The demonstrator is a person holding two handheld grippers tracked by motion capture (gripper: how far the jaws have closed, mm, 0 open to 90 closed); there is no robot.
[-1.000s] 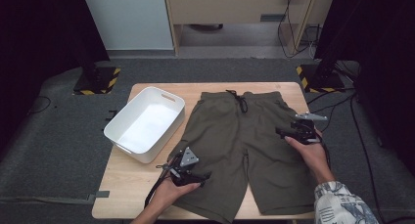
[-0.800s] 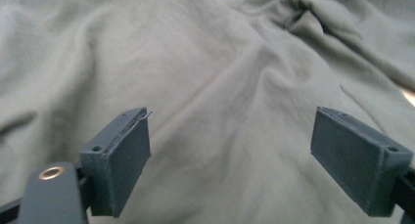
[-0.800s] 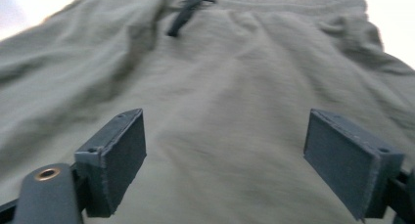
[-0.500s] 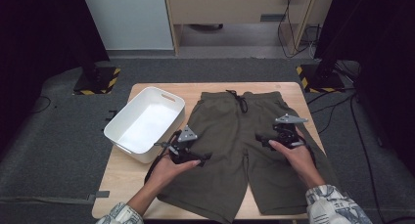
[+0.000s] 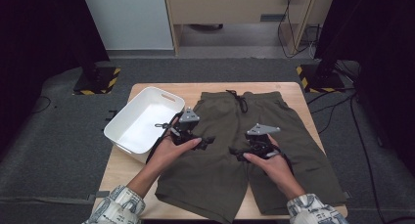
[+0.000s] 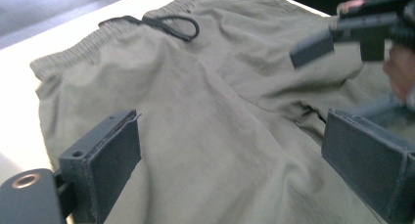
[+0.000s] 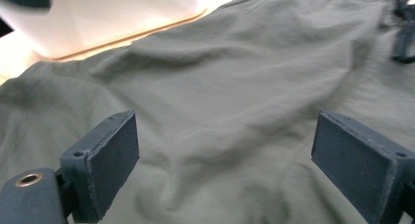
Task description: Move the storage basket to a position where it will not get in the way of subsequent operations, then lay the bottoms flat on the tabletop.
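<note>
Olive-green shorts (image 5: 220, 175) lie flat on the wooden table (image 5: 288, 89), waistband and black drawstring (image 5: 240, 100) at the far side. My left gripper (image 5: 209, 141) hovers over the left leg, its jaws pointing right. My right gripper (image 5: 236, 151) hovers near the crotch, its jaws pointing left, so the two face each other closely. Both have just been opening and stand open, with nothing between the jaws. In the left gripper view, my left gripper (image 6: 230, 136) has fabric (image 6: 205, 111) and the drawstring (image 6: 166, 26) below it. The right gripper view shows my right gripper (image 7: 225, 136) above rumpled cloth (image 7: 220, 87).
A white plastic bin (image 5: 139, 126) sits at the table's left side, right beside the left hand; it also appears as the white bin (image 7: 122, 18) past the shorts. Dark carpet and stand bases with hazard stripes surround the table. A cabinet stands behind.
Both hands came together over the middle of the shorts: the left rose away from the near left leg, the right swept left from the shorts' right side. Both pairs of jaws widened.
</note>
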